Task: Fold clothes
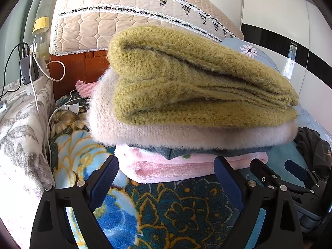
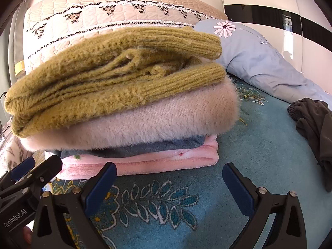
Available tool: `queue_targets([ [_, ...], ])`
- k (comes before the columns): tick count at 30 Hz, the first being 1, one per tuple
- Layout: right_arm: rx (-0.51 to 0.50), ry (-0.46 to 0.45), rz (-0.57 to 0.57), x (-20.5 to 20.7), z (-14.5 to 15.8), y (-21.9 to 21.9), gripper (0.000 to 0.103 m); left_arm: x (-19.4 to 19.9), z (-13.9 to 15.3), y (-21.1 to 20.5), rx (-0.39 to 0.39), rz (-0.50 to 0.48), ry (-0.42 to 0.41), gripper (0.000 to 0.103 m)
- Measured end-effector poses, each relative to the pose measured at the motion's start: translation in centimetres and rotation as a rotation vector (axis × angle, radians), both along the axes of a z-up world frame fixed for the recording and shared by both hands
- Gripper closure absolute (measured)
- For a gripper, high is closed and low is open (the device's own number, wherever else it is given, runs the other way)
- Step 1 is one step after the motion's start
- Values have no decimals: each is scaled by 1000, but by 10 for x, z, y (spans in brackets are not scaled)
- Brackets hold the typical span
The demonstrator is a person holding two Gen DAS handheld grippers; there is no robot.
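Note:
A stack of folded clothes sits on the teal floral blanket point(image 2: 259, 145). On top is an olive knit sweater point(image 1: 186, 78) point(image 2: 116, 72). Under it lie a fuzzy cream sweater point(image 1: 186, 134) point(image 2: 155, 120), a grey-blue garment point(image 2: 166, 145) and a pink fleece point(image 1: 166, 170) point(image 2: 166, 159). My left gripper point(image 1: 166, 166) is open and empty, its fingers at the front of the pink fleece. My right gripper point(image 2: 169, 172) is open and empty, just in front of the stack. The right gripper also shows in the left wrist view point(image 1: 280, 170).
A dark grey garment point(image 2: 311, 124) lies crumpled on the blanket at the right. A pale blue daisy pillow point(image 2: 259, 58) and a quilted headboard point(image 2: 103, 10) stand behind. A charger and white cables point(image 1: 31, 72) sit at the left, by a furry floral blanket point(image 1: 18, 134).

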State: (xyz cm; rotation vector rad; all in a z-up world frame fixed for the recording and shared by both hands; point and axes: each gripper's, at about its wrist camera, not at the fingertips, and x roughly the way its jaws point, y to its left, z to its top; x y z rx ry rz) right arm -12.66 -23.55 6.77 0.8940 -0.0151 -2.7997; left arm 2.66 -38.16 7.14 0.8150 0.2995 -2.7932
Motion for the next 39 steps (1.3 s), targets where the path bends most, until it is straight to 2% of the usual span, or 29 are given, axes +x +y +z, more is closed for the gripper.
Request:
queue_targets([
  [39,-3,-18,5,-3,3,1,0,0,-2,1,-1,6,-7,10],
])
